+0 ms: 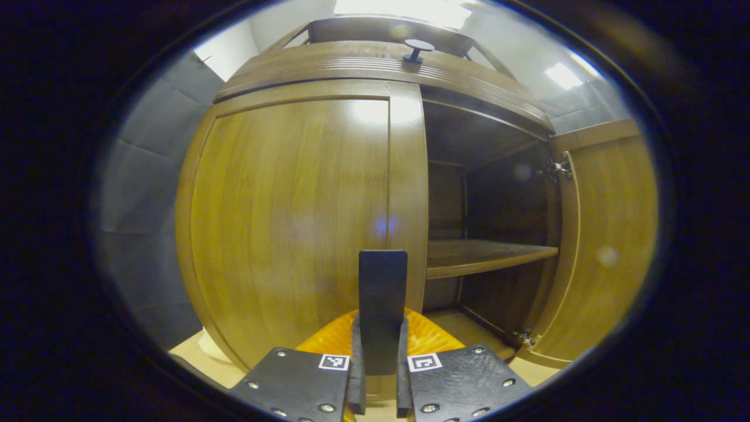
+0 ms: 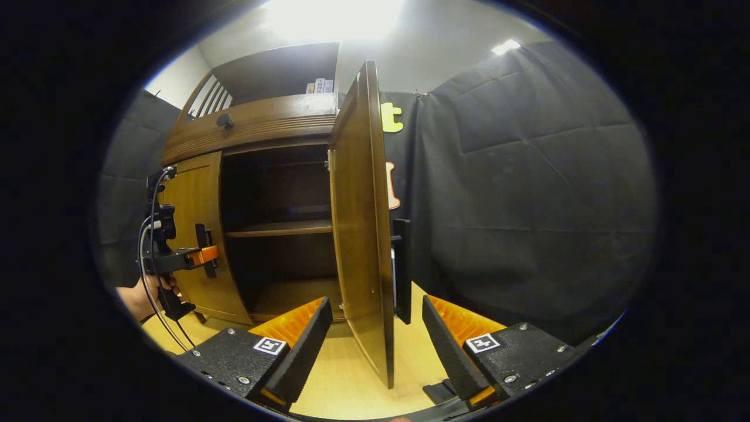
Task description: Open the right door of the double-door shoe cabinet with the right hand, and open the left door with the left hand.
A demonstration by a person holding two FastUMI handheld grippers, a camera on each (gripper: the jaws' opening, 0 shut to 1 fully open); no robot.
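Light wood floor (image 2: 345, 375), black cloth wall (image 2: 527, 193) at right of right gripper view. We see the left gripper (image 1: 379, 375) bottom centre of its view, fingers pinching the left door's black handle (image 1: 382, 305); left door (image 1: 293, 223) closed, glossy brown. Right gripper (image 2: 375, 346) spread, fingers either side of the right door (image 2: 360, 234), not touching; it's swung open edge-on, centre frame. Cabinet shelf (image 1: 486, 255) bare.

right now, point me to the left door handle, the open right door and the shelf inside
left door handle (image 1: 382, 293): left gripper view, middle of the dark upright bar between the fingers.
open right door (image 2: 355, 234): right gripper view, its inner wooden face.
shelf (image 1: 486, 255): left gripper view, top surface of the board inside.
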